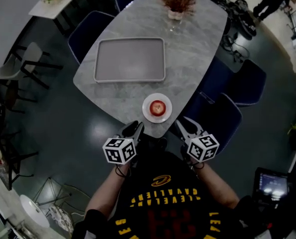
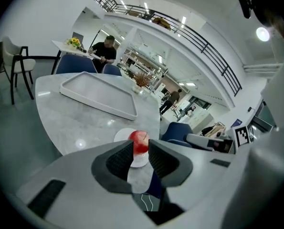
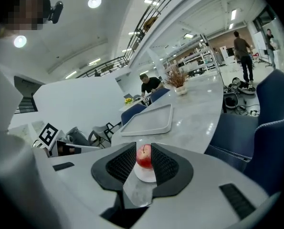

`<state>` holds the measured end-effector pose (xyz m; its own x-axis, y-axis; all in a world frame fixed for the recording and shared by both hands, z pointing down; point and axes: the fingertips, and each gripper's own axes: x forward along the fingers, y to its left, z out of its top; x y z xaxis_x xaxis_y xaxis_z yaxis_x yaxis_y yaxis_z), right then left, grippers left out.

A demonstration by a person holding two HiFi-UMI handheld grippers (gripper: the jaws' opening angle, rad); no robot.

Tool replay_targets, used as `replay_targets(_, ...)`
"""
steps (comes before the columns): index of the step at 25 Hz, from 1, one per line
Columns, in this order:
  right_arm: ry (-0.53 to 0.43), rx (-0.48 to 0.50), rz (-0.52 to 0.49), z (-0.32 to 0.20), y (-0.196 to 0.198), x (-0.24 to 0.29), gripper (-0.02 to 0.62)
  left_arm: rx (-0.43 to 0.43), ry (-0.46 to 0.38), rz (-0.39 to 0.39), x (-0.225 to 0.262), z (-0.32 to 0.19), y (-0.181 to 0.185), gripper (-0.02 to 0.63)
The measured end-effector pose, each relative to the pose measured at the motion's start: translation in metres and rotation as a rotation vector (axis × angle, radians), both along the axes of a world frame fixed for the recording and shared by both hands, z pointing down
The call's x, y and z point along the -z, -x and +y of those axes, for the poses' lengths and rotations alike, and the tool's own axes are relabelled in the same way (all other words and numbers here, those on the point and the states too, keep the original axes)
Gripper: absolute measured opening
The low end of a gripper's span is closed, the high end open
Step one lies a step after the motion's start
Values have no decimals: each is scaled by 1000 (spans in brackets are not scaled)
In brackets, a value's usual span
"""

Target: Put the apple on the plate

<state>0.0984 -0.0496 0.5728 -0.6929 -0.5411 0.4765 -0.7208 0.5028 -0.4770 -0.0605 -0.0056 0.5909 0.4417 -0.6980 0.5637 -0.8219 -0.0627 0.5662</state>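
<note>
The apple [image 1: 157,107] sits on the plate [image 1: 147,113], near the edge of the table [image 1: 187,59]. Our left gripper [image 1: 134,130] and right gripper [image 1: 183,127] stay off it, jaws narrowly parted, empty. It seems firm, smooth and moderately heavy; we would grip its widest sides.

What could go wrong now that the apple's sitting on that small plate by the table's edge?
1. The white plate sits at the marble table's near corner, close to the edge. The left gripper and right gripper hover just off that corner, jaws open and empty, so a forward bump might push the plate off.
2. The red apple rests loose on a plate barely wider than itself; a knock could roll it onto the floor.
</note>
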Motion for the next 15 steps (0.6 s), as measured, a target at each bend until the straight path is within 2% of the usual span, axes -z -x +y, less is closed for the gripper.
replay_targets(6,75,-56,104,-28,2,-47,81,-113,148,-29,-61,-27,4,86)
replay_targets(11,227,-108,75,-39,-3,-102,81,-111,222,-3,-95,-44,2,85)
replay_targets(15,292,-121,116,-40,-6,-134,81,-127,287,23,-118,-45,-3,84)
